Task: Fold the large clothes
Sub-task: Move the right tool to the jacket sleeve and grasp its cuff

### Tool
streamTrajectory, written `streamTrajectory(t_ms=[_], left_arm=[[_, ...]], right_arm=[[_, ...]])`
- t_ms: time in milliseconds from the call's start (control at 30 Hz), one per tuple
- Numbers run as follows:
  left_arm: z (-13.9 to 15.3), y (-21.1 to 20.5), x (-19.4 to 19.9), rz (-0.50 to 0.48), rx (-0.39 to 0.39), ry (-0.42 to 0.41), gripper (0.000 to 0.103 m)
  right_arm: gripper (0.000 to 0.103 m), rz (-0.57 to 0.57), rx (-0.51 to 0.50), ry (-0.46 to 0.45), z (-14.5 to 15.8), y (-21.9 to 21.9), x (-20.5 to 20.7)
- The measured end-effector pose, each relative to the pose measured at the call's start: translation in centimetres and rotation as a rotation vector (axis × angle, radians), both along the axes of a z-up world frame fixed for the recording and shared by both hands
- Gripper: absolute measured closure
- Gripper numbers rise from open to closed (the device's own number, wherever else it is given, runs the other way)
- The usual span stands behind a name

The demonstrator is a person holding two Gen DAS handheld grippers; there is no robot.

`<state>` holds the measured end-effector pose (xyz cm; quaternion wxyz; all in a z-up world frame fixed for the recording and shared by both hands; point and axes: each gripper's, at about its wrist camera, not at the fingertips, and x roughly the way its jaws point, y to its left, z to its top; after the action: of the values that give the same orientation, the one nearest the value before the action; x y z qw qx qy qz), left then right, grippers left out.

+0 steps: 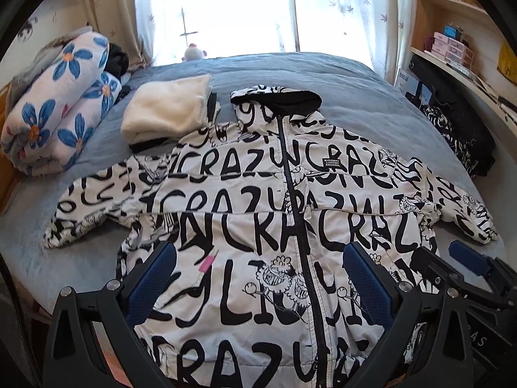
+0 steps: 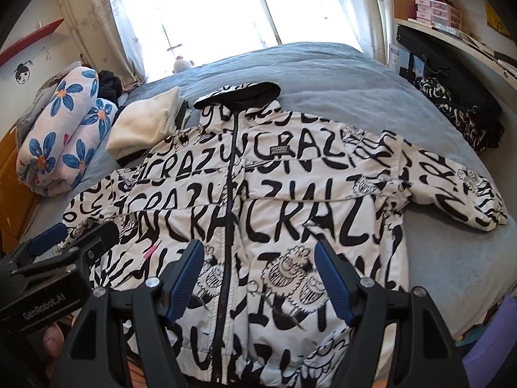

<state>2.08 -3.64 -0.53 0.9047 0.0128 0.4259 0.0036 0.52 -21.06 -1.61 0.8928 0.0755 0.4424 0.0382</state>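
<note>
From the left wrist view, the white hooded jacket printed with black lettering (image 1: 258, 210) is lying flat, zipped up, front side up on the grey-blue bed cover (image 1: 355, 90), sleeves spreading toward 9 and 3 o'clock and hood pointing to 12. The left gripper (image 1: 258, 278) is hovering over the lower front of the jacket with its blue-padded jaws spread wide and holding nothing. The right gripper (image 1: 452, 258) is showing at 4 o'clock, also parted and empty. The fabric is looking puffy and slick, so I judge a shallow pinch could be catching only the top layer, and the fold would be dragging askew. At 10 o'clock the folded cream fleece garment (image 1: 168, 106) is touching the jacket's shoulder; swinging that sleeve inward could be snagging it. Beyond it, at 9 o'clock, the rolled quilt with blue flowers (image 1: 61, 103) is sitting well clear.

From the right wrist view, the right gripper (image 2: 258, 278) is hanging over the jacket's (image 2: 258, 200) zip line, jaws wide apart, gripping nothing. The left gripper (image 2: 64, 236) is sitting at 9 o'clock by the sleeve, open too. The hem is hanging near the bed's (image 2: 339, 74) edge at 6 o'clock, so a tug toward the person could be sliding the jacket off.

As for containers, the wooden shelf (image 2: 452, 32) at 2 o'clock is holding stacked pink boxes (image 2: 433, 9); their contents are not visible.
</note>
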Motion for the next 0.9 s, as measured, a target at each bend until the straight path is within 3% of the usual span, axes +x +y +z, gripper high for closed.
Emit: streamTrajectory(t_ms=[200, 333, 733, 900], left_arm=[[1.3, -3.5, 1.1, -0.084, 0.102, -0.058, 0.001], [2.1, -5.7, 2.1, -0.148, 0.12, -0.093, 0.001], [2.4, -11.9, 6.7, -0.291, 0.041, -0.104, 0.001], [1.7, -14.9, 9.0, -0.317, 0.046, -0.108, 0.001]], right_arm=[[0.032, -0.031, -0.003, -0.006, 0.7, -2.4, 1.1], [0.032, -0.073, -0.036, -0.036, 1.5, -4.3, 1.5], [0.032, -0.201, -0.024, -0.055, 2.3, -12.9, 3.2], [0.032, -0.283, -0.019, -0.054, 2.1, -17.8, 3.9]])
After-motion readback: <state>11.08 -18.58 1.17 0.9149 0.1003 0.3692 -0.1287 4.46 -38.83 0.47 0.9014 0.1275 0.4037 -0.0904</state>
